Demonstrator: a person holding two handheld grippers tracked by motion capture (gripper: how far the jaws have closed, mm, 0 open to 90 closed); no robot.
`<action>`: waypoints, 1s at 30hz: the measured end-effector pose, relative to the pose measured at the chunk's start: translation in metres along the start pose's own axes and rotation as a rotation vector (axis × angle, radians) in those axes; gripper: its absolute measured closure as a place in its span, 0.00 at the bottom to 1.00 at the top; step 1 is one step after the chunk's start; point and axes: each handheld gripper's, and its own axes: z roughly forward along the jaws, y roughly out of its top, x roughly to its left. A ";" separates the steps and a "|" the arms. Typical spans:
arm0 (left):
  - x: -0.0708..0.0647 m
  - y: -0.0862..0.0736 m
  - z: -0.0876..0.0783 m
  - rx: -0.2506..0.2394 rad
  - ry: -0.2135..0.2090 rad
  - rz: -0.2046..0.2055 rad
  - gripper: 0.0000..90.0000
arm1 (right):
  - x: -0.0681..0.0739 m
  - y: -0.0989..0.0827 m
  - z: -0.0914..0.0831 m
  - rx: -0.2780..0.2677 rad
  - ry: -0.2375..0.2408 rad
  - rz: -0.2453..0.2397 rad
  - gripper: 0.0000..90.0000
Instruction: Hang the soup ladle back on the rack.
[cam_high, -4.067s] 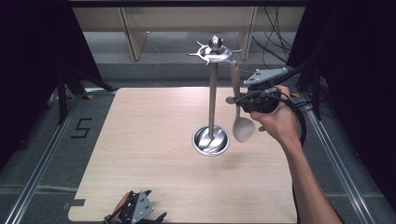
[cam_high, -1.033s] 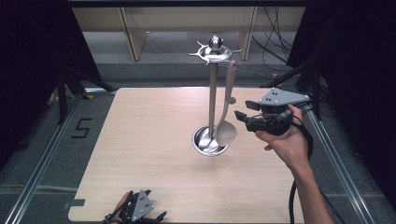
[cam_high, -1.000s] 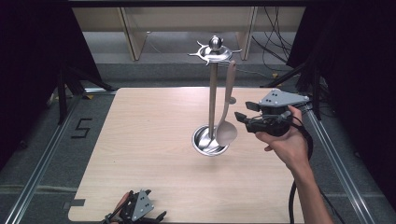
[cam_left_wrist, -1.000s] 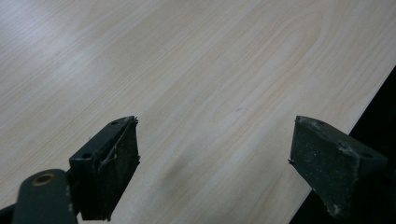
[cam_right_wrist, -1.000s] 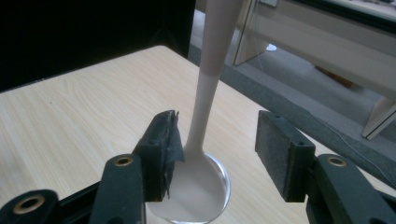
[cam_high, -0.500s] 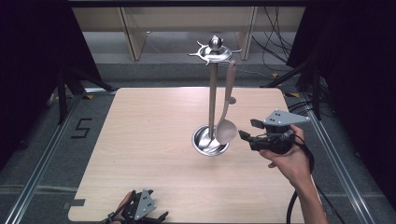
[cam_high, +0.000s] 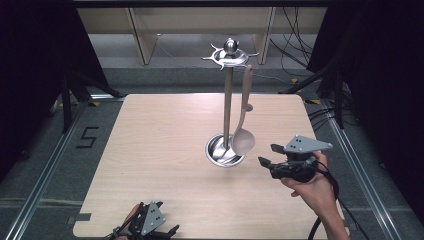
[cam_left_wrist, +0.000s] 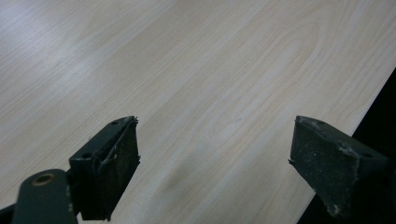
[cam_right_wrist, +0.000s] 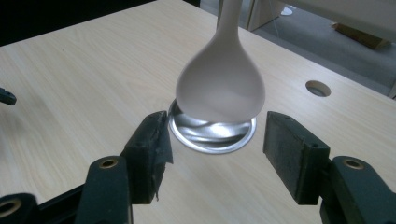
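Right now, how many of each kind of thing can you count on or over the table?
Hanging ladle: 1
Metal stand: 1
Hand-held grippers, left hand-held gripper and right hand-held gripper: 2
Total: 4

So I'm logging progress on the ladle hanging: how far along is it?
Done: the ladle hangs from the stand, its bowl just above the round base. In hand: nothing; the right tongs sit open beside the base, clear of the ladle, their jaws having just opened. The left tongs rest open at the table edge. Left: little, it seems, beyond drawing away.
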 end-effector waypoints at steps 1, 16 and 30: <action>-0.001 0.000 0.001 -0.002 0.012 -0.002 0.16 | 0.002 -0.005 -0.001 0.012 0.000 0.015 0.45; -0.002 0.000 0.000 -0.004 0.004 0.002 0.16 | -0.002 -0.031 0.003 0.079 0.024 0.045 0.43; -0.002 0.000 0.000 -0.009 0.006 0.001 0.16 | 0.002 -0.046 0.002 0.098 0.030 0.033 0.40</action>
